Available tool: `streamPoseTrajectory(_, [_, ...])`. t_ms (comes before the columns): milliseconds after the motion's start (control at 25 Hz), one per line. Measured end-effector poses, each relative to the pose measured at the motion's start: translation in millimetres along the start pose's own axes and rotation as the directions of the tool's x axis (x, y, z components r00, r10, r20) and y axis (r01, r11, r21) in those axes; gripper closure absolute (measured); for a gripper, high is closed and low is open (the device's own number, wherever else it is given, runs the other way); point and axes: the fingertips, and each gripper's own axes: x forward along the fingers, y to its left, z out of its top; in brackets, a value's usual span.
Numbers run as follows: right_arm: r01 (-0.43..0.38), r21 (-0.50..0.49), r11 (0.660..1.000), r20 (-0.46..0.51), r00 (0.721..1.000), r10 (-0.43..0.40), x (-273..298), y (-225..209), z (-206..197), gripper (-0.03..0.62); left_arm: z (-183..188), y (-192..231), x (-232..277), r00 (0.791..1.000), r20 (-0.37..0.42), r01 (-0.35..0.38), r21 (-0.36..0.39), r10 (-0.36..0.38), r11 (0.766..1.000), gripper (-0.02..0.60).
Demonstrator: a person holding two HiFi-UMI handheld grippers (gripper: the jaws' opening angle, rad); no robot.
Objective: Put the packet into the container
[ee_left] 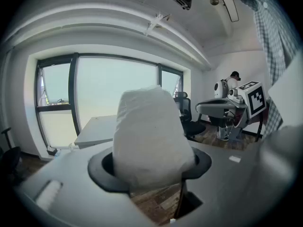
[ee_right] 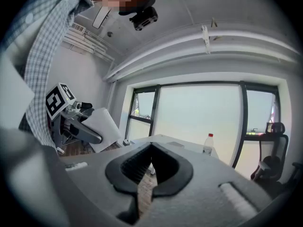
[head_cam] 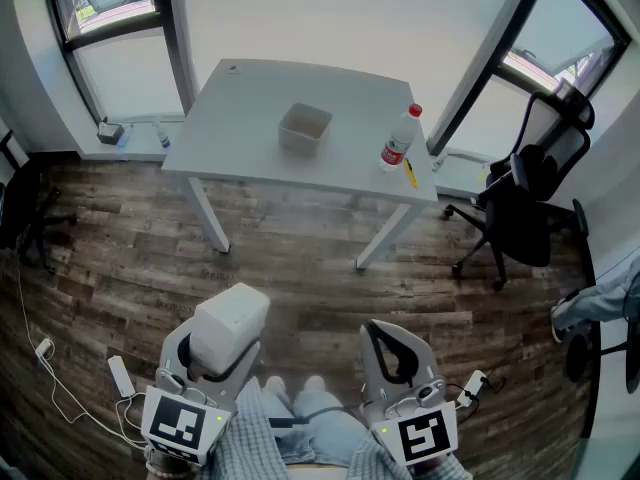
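The left tool (ee_left: 150, 170) is gripping a soft, pillowy white packet (ee_left: 149, 131) between its curved black pads, well apart from the small, square-sided grey container (head_cam: 304, 126) sitting on the smooth pale surface (head_cam: 245, 103). The right tool (ee_right: 150, 148) is hanging clenched on nothing, its ribbed black pads meeting at the tips.

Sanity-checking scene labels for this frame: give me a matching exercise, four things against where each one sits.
Things:
1. packet
2. container
3. bottle
4. office chair

Places:
A. on the floor, right of the table in the head view
B. middle of the table
C. clamped in the left tool
D. upright near the table's right front corner

Pairs: 1-C, 2-B, 3-D, 4-A
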Motion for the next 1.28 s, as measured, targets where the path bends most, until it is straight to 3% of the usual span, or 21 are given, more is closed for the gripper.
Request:
streamPoseTrajectory(280, [0.011, -0.008, 1.0, -0.002, 1.0, -0.011, 0, 5, 0, 0.592, 0, 12, -5, 1.0, 0.015, -0.023, -0.034, 0.023, 0.999, 0.301])
streamPoseTrajectory(720, [0.065, 0.05, 0.997, 0.014, 0.998, -0.066, 6, 14, 5, 0.592, -2, 26, -11, 1.0, 0.022, 0.002, -0.014, -0.001, 1.0, 0.301])
streamPoseTrajectory(920, [0.035, 0.087, 0.996, 0.074, 0.996, -0.042, 3, 22, 16, 0.592, 3, 35, -16, 0.999, 0.043, 0.012, -0.002, -0.011, 1.0, 0.301])
streamPoseTrajectory(1280, [0.023, 0.051, 0.998, 0.055, 0.998, -0.026, 2, 42, 21, 0.594, 4, 42, -25, 0.997, 0.072, 0.028, 0.028, -0.03, 0.999, 0.301])
